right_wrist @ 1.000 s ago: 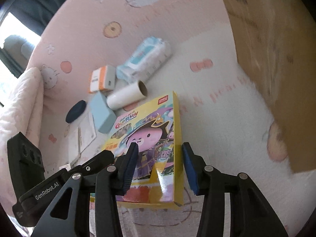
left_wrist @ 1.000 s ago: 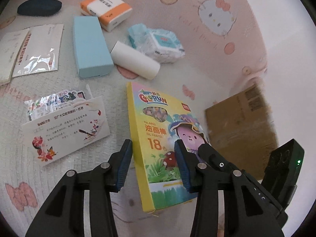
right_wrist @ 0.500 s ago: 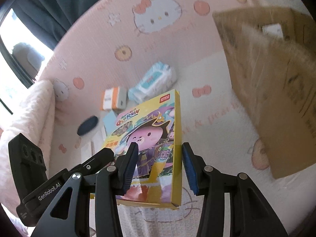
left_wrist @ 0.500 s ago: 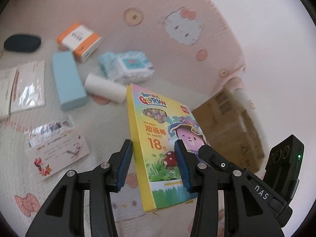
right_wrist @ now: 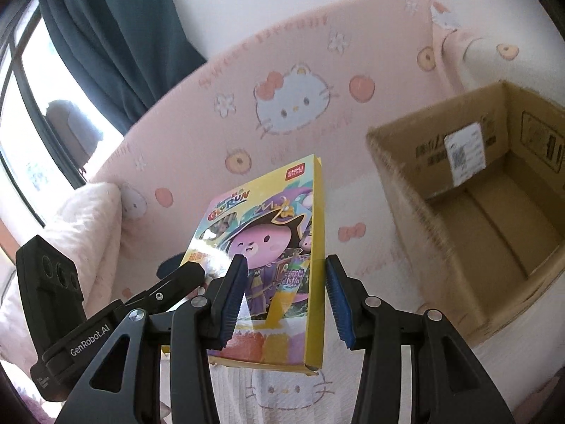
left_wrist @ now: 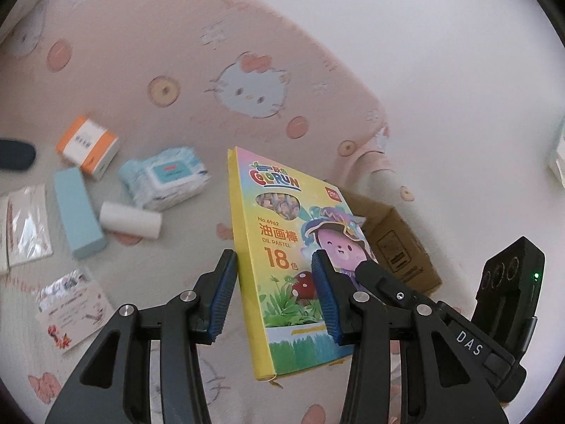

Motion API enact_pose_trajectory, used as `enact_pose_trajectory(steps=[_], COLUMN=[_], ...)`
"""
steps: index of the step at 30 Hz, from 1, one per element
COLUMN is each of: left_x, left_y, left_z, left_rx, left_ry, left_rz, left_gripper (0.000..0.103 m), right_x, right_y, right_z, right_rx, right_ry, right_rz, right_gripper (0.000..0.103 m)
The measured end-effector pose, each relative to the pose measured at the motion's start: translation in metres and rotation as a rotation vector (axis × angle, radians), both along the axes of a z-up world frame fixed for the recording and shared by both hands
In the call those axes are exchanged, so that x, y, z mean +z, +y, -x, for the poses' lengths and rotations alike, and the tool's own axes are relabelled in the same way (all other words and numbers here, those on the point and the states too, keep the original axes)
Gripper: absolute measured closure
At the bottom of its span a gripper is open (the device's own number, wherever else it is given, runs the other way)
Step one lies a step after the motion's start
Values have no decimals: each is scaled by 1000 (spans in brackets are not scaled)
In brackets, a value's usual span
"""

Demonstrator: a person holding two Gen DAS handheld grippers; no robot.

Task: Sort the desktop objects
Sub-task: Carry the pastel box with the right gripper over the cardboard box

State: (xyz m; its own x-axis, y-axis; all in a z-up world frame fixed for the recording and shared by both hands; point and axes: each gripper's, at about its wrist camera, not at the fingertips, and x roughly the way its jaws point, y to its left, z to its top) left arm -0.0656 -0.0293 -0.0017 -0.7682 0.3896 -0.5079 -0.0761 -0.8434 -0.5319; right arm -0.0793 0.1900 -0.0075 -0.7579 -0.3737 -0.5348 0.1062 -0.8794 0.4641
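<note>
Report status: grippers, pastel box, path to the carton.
Left gripper and right gripper both shut on oil pastel box, held up between them. Cardboard carton open, off to the right. Nothing seen between.

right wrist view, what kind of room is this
Most likely a bedroom or child's room: a padded pink cartoon-cat headboard, a matching white printed bedspread serving as the work surface, and a dark curtain beside a window. An open cardboard box sits on the bedspread.

Two close fisheye views, each looking forward and downward along a handheld claw; both share the yellow pastel box (left_wrist: 282,247) (right_wrist: 279,247) and cardboard box (left_wrist: 395,243) (right_wrist: 469,183).
</note>
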Motion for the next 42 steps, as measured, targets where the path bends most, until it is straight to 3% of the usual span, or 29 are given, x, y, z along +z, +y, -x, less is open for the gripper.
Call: enact_pose_trajectory(steps=[7,19,36,42], left_x=[20,22,11,1], left_y=[39,109,194,208], left_z=[16,56,95,93], left_rx=[-55,-101,-180,-191], left_ry=[30,17,-32,-87], left_rz=[9,6,50,85], left_gripper=[55,55,55,55], right_x=[25,33,17,4], right_y=[43,117,214,224], right_z=[-1,20,57,55], right_rx=[-33,-64,8,33], right_ry=[36,5,-93,-141], right_rz=[-20,-45,-9,-16], right_gripper=[60,60,60,60])
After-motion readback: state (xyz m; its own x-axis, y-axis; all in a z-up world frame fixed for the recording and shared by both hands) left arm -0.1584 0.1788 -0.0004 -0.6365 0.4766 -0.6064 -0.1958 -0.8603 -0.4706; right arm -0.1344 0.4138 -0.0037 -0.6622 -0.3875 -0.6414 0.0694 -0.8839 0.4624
